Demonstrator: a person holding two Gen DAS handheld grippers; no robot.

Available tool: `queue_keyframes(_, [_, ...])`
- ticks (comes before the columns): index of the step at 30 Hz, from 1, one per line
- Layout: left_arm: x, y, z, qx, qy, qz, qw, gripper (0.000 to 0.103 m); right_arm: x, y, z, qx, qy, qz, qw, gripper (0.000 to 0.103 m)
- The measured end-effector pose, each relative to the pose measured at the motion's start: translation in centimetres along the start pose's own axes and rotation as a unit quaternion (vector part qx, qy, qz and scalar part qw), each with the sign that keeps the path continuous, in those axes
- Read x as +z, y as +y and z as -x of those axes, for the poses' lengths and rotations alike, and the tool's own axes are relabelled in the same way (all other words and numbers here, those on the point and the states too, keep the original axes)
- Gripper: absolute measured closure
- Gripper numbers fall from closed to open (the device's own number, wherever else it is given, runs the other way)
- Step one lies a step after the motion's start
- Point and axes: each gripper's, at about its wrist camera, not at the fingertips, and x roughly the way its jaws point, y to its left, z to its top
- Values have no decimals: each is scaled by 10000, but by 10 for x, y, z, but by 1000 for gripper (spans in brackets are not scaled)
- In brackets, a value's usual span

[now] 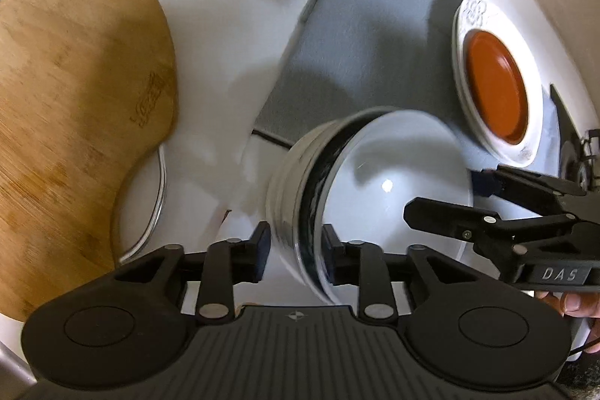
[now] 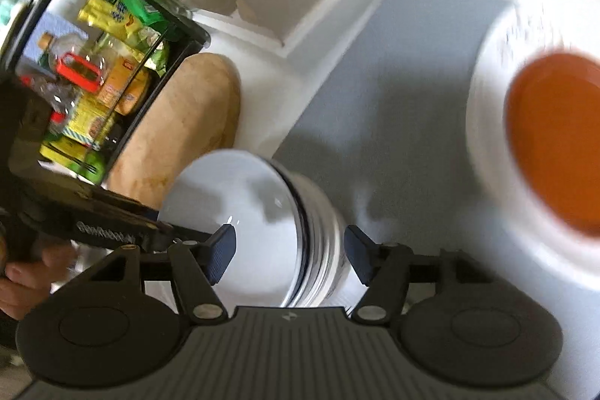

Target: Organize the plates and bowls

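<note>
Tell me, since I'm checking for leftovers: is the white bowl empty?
Empty as far as visible: the white bowl shows a bare glossy interior; it's tipped on its side.

bare grey mat (image 1: pixel 360 36) left of plate stack (image 1: pixel 497 81), cutting board (image 1: pixel 75 107) crowding far left

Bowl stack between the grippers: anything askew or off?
Yes. The bowl stack is tipped onto its side, rims near vertical, over the grey mat, with both grippers straddling it: left gripper, right gripper. The orange plate sits centred on white plates. No spills or damage visible.
</note>
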Motion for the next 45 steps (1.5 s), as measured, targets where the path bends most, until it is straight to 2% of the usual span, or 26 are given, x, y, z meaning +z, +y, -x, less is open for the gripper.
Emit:
queue_keyframes(2, [1, 5, -7, -192, 77, 187, 9996, 61, -9, -19, -11, 161, 93, -557, 9983, 34])
queue_keyframes(5, [2, 10, -13, -349, 137, 374, 9986, 53, -26, -43, -27, 577, 216, -1366, 9887, 34])
queue_keyframes(6, [2, 10, -15, -362, 154, 383, 9985, 53, -32, -48, -28, 724, 93, -1545, 9853, 32])
queue_keyframes(9, [-1, 6, -13, -402, 142, 218, 9989, 57, -44, -59, -28, 887, -98, -2000, 9757, 36])
queue_keyframes(12, [-6, -1, -6, -279, -3, 0, 9996, 61, -50, -51, -23, 597, -191, -1899, 9798, 51])
queue_keyframes(17, [-12, -14, 0, -29, -112, -371, 9992, 62, -58, -40, -14, 513, -296, -1727, 9832, 62])
queue_keyframes(22, [-9, -25, -2, 86, -114, -505, 9986, 62, -60, -38, 4, 459, -519, -1750, 9821, 72])
queue_keyframes(27, [-6, -35, -5, -12, -64, -608, 9981, 62, -59, -39, 19, 341, -677, -1706, 9824, 72])
queue_keyframes(31, [-5, -39, -10, -44, 45, -594, 9982, 61, -65, -47, 23, 349, -749, -1926, 9778, 72])
queue_keyframes(36, [-4, -48, -1, -65, -32, -729, 9973, 62, -65, -40, 35, 251, -915, -1864, 9779, 72])
queue_keyframes(40, [4, -59, 10, -160, -84, -875, 9960, 62, -58, -40, 53, 203, -1061, -1855, 9767, 72])
queue_keyframes(45, [23, -91, 20, -185, -247, -1168, 9927, 61, -36, -51, 86, 89, -1268, -1822, 9750, 72])
